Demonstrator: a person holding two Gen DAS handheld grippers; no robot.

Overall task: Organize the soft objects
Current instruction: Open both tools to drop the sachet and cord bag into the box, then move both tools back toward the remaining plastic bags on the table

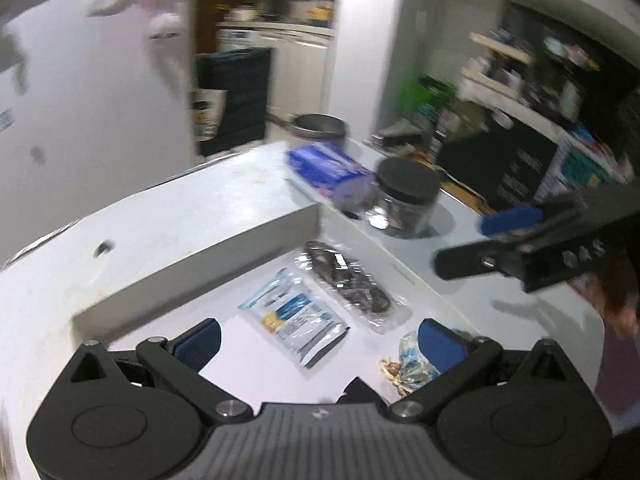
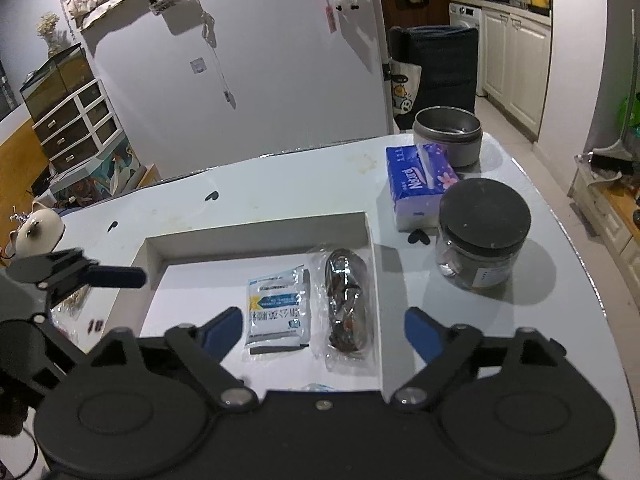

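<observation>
White shallow tray [image 1: 208,256] sits on a pale table [image 1: 132,220] in the left wrist view, which is blurred. Inside it: a blue-and-white sachet [image 1: 296,320] lying flat, w/ a clear pack of dark stuff [image 1: 352,284] just beside it on the right. A crinkly blue-white wrapper [image 1: 412,364] lies near the tray's front right, partly behind a fingertip. Left gripper [image 1: 320,340] hangs over the tray, fingers well apart, nothing btwn them. Right gripper [image 1: 508,240] pokes in from the right edge above the table, fingers spread. Behind the tray: a blue tissue pack [image 1: 328,172], a black-lidded jar [image 1: 408,196] next to it, a grey metal pot [image 1: 320,126] further back.

Right wrist view, sharp: right gripper [image 2: 324,332] above the tray's [image 2: 256,236] near edge, fingers wide apart and empty. Sachet [image 2: 278,312] and dark pack [image 2: 346,304] lie side by side below it, against the tray's right wall. Left gripper [image 2: 100,276] at the left edge, over the tray's left rim; can't tell its finger spacing here. Tissue pack [image 2: 416,184], jar [image 2: 480,232] and pot [image 2: 448,132] stand on the table [image 2: 280,184] right of the tray.
</observation>
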